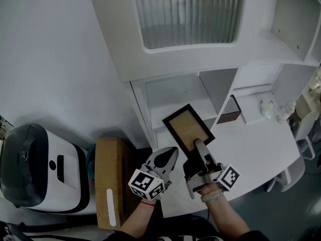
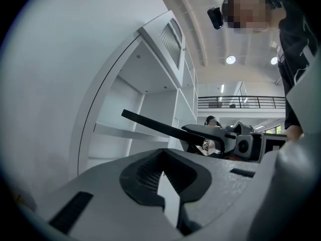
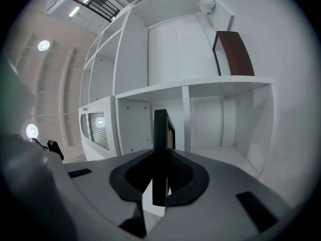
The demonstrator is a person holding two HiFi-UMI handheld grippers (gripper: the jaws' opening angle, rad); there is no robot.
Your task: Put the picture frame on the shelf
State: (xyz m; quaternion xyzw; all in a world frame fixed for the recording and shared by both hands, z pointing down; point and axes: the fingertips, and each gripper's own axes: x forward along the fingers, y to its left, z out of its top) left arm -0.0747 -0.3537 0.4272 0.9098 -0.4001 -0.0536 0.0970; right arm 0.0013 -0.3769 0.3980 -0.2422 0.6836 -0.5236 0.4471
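A tall white shelf (image 1: 200, 59) with open compartments fills the upper part of the head view. On the floor at the left stands a white and black machine (image 1: 40, 167), and beside it a brown cardboard box (image 1: 111, 179). The picture frame (image 1: 188, 127), black with a tan middle, is in the air in front of a lower compartment and does not rest on any board. The right gripper (image 1: 199, 143) is clamped on its lower edge. The left gripper (image 1: 169, 154) is just beside it, jaws together and holding nothing. A dark brown board (image 1: 230, 112) leans inside a compartment at the right.
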